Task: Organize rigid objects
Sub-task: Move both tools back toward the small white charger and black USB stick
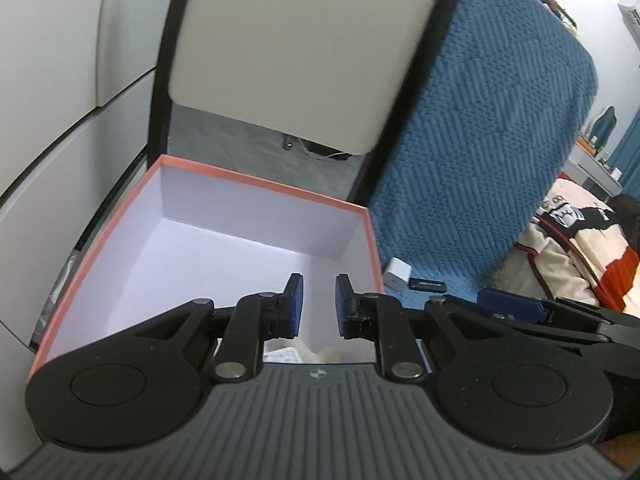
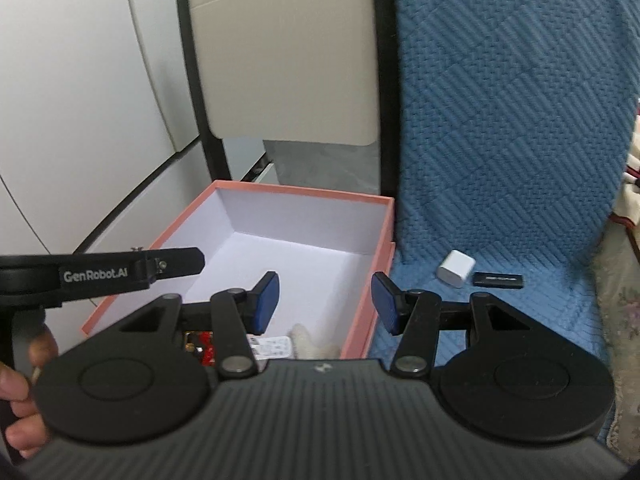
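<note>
left gripper sits nearest the lens on my left feed, blue pads spread with a clear gap, nothing between them. it hangs over the near part of the pink box, which is open-topped with a white inside. on my right feed the right gripper is also spread wide and holds nothing; its left finger is over the box, its right finger over the box's right wall and the blue blanket.

task items: a white charger cube and a black usb stick lie on the blanket just right of the box, side by side, near each other; can't tell if they touch. both are outside the box.

inside the box at the near edge i see a small printed card, a pale fuzzy thing and something red, mostly hidden by the gripper body.

behind the box stands a chair back with a black frame. hand grips the left tool's handle at the left edge of the right feed.
</note>
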Motion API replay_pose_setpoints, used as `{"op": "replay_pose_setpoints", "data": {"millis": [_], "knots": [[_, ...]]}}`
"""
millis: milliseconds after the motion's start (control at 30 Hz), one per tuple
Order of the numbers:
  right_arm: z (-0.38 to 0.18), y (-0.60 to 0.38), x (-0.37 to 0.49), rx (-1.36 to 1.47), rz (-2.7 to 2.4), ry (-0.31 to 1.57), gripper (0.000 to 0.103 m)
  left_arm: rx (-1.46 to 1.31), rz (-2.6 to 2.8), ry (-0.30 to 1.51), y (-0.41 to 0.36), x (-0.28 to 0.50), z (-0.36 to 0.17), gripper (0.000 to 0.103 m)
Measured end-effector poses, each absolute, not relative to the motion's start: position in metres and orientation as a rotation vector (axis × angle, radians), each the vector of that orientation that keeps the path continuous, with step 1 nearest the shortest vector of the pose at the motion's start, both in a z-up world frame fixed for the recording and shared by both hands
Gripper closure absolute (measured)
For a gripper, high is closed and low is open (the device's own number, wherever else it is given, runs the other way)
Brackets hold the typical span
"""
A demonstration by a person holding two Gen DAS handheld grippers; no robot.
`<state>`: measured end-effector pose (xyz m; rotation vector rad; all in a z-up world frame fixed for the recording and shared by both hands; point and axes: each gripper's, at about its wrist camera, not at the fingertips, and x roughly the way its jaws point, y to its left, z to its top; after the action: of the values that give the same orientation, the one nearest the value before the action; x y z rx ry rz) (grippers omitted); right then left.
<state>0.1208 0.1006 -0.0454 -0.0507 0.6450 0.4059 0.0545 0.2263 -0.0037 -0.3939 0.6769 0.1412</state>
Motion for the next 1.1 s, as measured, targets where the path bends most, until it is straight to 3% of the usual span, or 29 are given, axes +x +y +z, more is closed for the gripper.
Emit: {"op": "replay_pose_setpoints", "data": {"millis": [1100], "knots": [[-0.080, -0.041, 0.083, -0.051, 0.274, 0.601, 0.049, -0.303, 0.020, 0.714, 0.085, 0.056, -0.053, 0.083]]}}
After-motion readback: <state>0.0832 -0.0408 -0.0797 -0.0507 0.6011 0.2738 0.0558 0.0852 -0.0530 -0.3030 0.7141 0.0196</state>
